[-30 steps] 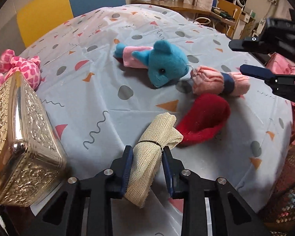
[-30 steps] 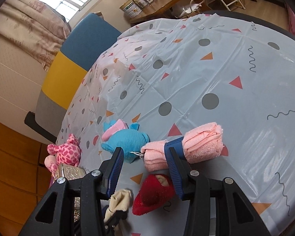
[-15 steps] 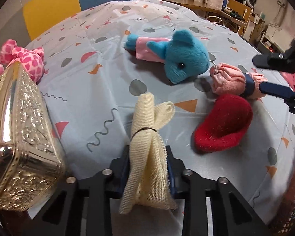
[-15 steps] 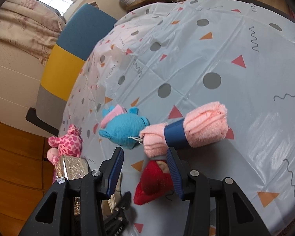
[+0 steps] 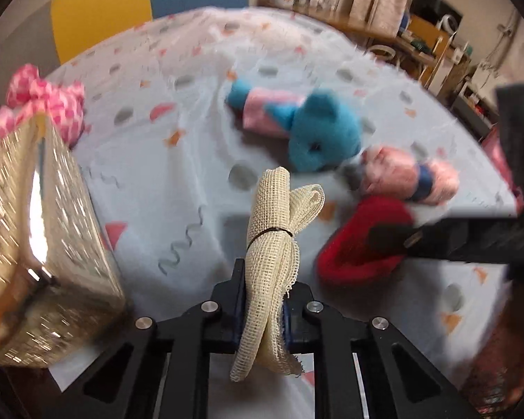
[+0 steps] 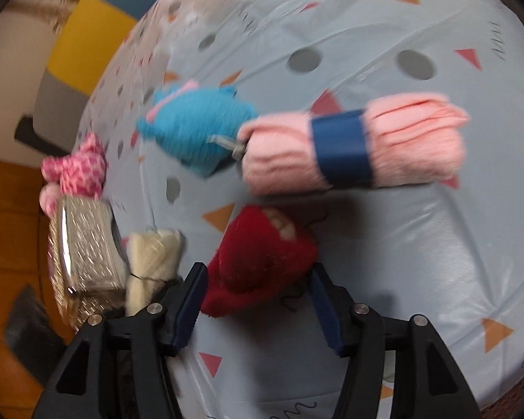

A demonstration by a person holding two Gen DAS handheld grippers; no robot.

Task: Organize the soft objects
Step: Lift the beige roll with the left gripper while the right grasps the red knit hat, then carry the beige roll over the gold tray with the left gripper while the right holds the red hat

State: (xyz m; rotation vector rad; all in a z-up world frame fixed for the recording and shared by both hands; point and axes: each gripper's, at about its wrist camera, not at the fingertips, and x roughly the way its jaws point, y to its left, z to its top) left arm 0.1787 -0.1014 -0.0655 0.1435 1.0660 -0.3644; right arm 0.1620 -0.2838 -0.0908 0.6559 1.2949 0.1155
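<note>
Woven cream mesh bundle (image 5: 269, 244), pinched in L tool (image 5: 262, 300).

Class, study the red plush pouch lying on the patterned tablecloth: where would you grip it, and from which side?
Grip the red plush pouch across its closed, narrower near end, coming down from the table's near edge; the open mouth faces away and the soft body squashes between the jaws.

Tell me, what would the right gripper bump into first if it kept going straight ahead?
Most likely the red plush piece. It already lies between the right gripper's open fingers, which have just been opening. The pink rolled towel lies further along, though depth is hard to judge.
</note>
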